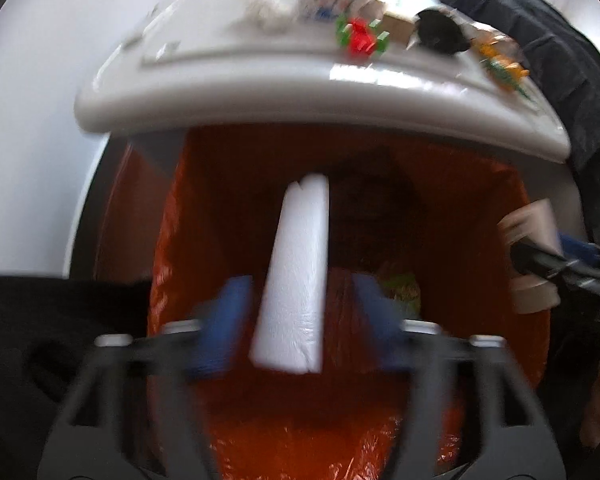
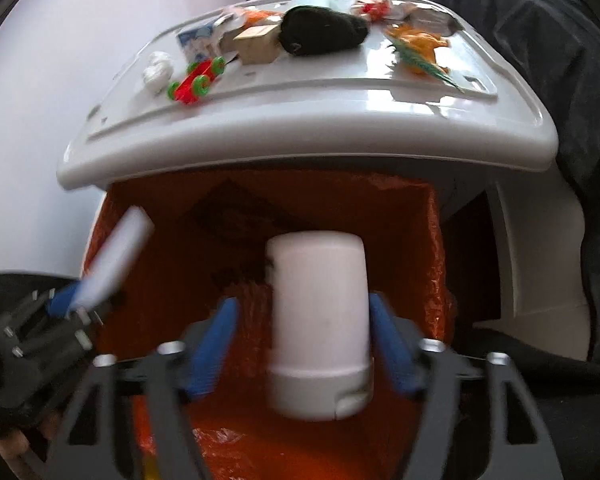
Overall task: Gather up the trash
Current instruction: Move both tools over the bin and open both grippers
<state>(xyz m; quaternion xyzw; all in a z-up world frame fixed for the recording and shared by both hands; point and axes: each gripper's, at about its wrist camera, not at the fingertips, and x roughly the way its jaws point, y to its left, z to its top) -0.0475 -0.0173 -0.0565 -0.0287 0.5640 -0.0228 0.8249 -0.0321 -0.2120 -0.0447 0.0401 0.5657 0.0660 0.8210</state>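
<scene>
Blue-padded left gripper (image 1: 298, 320) stands wide open, pads clear of the white rolled plastic tube (image 1: 296, 276) between them, above the orange-lined bin (image 1: 480, 208). To its right, the right gripper (image 2: 300, 344) is likewise open, its pads just off the white plastic cup (image 2: 320, 328) over the same bin. Farther off, the white tray (image 2: 300, 128) carries a red-and-green toy car (image 2: 196, 82) and a wooden block (image 2: 258, 42).

White plastic cup (image 2: 320, 320) between open jaws over an orange-lined bin (image 2: 436, 240).
The right hand-held gripper (image 2: 302, 344) had its blue pads clear of the cup. At left, the left hand-held gripper (image 2: 80, 300) stood beside a white roll (image 2: 114, 256). Behind, a white plastic counter (image 2: 300, 120) carried toys.
</scene>
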